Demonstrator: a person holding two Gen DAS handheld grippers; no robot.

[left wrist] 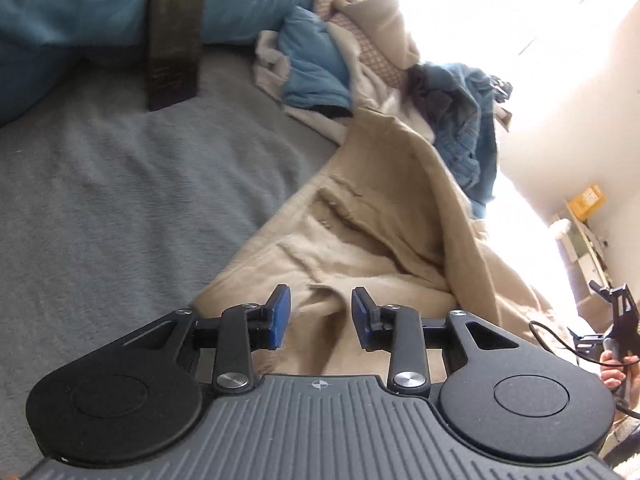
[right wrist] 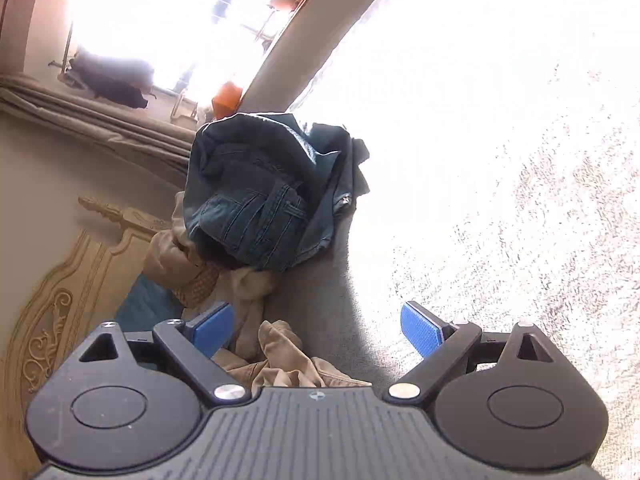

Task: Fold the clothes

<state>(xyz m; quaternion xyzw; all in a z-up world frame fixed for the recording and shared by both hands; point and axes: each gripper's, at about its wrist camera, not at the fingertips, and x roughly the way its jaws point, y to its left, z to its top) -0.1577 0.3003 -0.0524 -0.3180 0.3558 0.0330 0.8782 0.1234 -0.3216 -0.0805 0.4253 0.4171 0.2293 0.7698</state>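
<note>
I see the grey fleece bed cover [left wrist: 120,184] filling most of the left wrist view; in the right wrist view the same surface is largely washed out by sunlight. A light blue quilt or pillow [left wrist: 80,0] lies along its far edge, with a flat dark rectangular object [left wrist: 174,40] propped against it.

The task item, a beige brushed-fabric garment [left wrist: 380,216], lies spread and creased on the cover, running from the laundry heap down to the left gripper. The heap holds a crumpled pair of blue denim jeans [right wrist: 260,184], a folded light blue cloth [left wrist: 316,64] and a piece of cream fabric with a small check pattern [left wrist: 372,40]. The jeans sit on top of the beige and checked pieces, near the carved cream-and-gold headboard [right wrist: 72,300].

I read the left gripper [left wrist: 320,320] as partly parted: its blue pads [left wrist: 280,316] stand a short way apart above a raised fold of the beige garment, with clear gaps on both sides, so nothing is clamped.

I read the right gripper [right wrist: 316,332] as spread wide. A bunched end of the beige garment lies below and between its blue pads [right wrist: 420,332], touching neither.

At the right edge of the left wrist view, a hand [left wrist: 614,372] holds the black frame of the other gripper.
</note>
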